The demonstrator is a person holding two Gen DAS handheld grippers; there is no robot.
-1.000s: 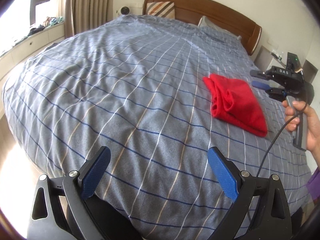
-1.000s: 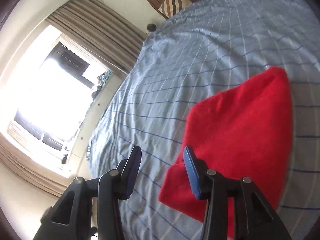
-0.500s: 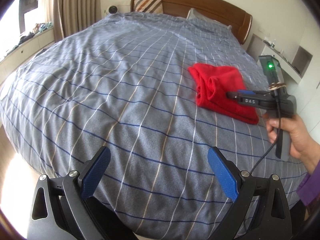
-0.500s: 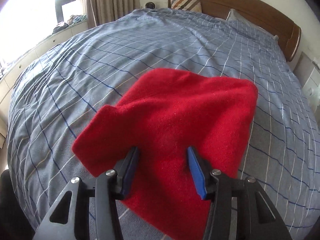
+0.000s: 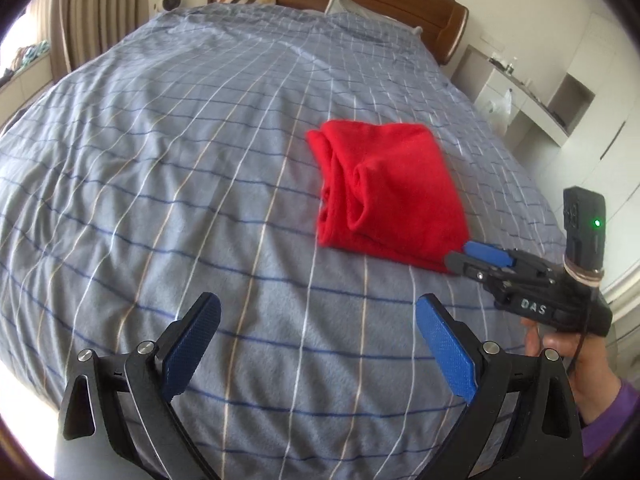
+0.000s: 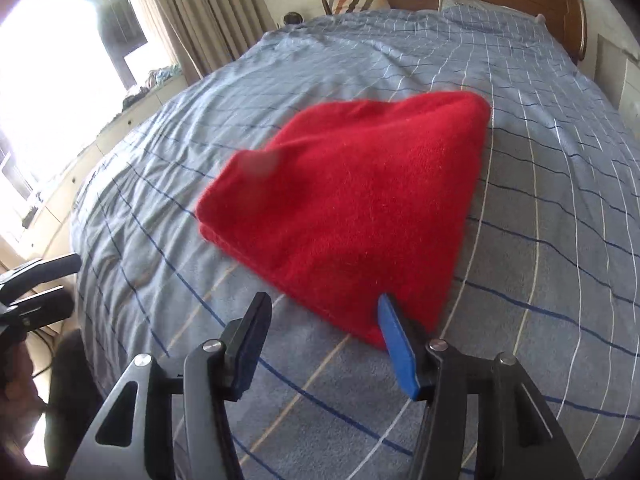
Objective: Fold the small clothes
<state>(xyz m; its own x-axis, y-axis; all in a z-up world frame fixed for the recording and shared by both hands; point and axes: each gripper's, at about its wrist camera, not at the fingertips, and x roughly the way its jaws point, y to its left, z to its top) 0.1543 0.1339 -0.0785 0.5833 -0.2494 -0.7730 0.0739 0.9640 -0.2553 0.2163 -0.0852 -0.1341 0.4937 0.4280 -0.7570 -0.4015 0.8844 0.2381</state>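
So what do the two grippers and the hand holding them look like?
Both the left gripper and right gripper are black frames with silver pivot bolts and blue textured finger pads. The right one bears white "DAS" lettering, a green-lit module and a black cable. The hand shows a purple sleeve.

I see the red garment (image 5: pixel 394 196) lying flat on the blue-grey checked bedspread (image 5: pixel 180 168) — fuzzy knit, folded into a compact rectangle, its layered fold edges bunched along the left side — toward the bed's right half.
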